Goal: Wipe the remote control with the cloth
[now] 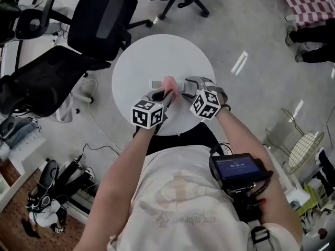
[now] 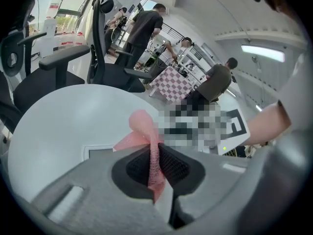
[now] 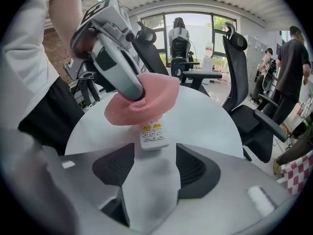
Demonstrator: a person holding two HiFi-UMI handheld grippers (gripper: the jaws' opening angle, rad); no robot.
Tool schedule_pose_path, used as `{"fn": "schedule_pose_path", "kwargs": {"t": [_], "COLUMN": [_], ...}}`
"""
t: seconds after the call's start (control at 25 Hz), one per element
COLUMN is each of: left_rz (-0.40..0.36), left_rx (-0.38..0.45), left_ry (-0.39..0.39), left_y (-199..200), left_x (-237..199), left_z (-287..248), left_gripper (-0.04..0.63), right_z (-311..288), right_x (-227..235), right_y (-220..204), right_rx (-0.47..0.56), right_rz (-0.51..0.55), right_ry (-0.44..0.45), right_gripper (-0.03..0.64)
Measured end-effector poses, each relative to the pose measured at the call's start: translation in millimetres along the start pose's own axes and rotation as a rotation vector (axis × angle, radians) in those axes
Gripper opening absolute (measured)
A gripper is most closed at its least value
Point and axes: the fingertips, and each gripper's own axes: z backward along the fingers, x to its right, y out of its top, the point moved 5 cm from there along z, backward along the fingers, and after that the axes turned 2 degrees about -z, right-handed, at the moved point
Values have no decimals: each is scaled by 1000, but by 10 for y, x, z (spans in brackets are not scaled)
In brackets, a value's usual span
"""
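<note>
**Head view.** A round white table (image 1: 131,56), smooth and matt, is seen from above, with black office chairs (image 1: 99,22) beyond it. A slim white remote (image 1: 156,83) lies crosswise near the table's middle, and its midsection is covered by a pink cloth (image 1: 169,82). The left gripper (image 1: 167,94) is brought in from the near left and the right gripper (image 1: 187,86) from the near right. Both are angled down at the remote.

**Left gripper view.** The left gripper (image 2: 155,155) is clenched on the cloth (image 2: 144,126). A thin fold is pinched between the dark ribbed pads, and the rest is bunched beyond the tips in a soft, nubbly wad. A pinch this close to the edge is judged to leave that wad free to be dragged over the plastic. The remote's left end (image 2: 98,153) shows as a pale rectangular outline on the table, just left of the cloth.

**Right gripper view.** The right gripper (image 3: 154,163) is released. Its jaws stand wide apart, with only bare table between the pads. The remote's right end (image 3: 153,135) lies just beyond the tips, centred on the gap, and small white and yellow buttons can be made out on its hard, flat face. Farther along, the cloth is pressed onto it by the left gripper. This alignment is judged to be meant for steadying the remote so that it is not pushed along under the wiping.
</note>
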Motion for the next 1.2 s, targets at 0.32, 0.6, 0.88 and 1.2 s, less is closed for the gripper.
{"fn": "schedule_pose_path", "kwargs": {"t": [0.32,0.6,0.88,1.2], "left_rz": [-39,-40,-34,-51], "left_rx": [-62,-125,-169,-185], "left_ry": [3,-17,-25,47], "left_y": [34,38,-34,-84], "left_x": [-7,28,-18,-155], "left_z": [-213,-434,-574,-491], "left_gripper": [28,28,28,26], "right_z": [-156,-228,-239,-226], "right_x": [-15,-26,-66,-72], "right_y": [-4,50,61,26], "right_rx": [1,28,25,16], "right_rz": [49,83,80,83], "right_ry": [26,53,55,53], "right_gripper": [273,223,219,215]}}
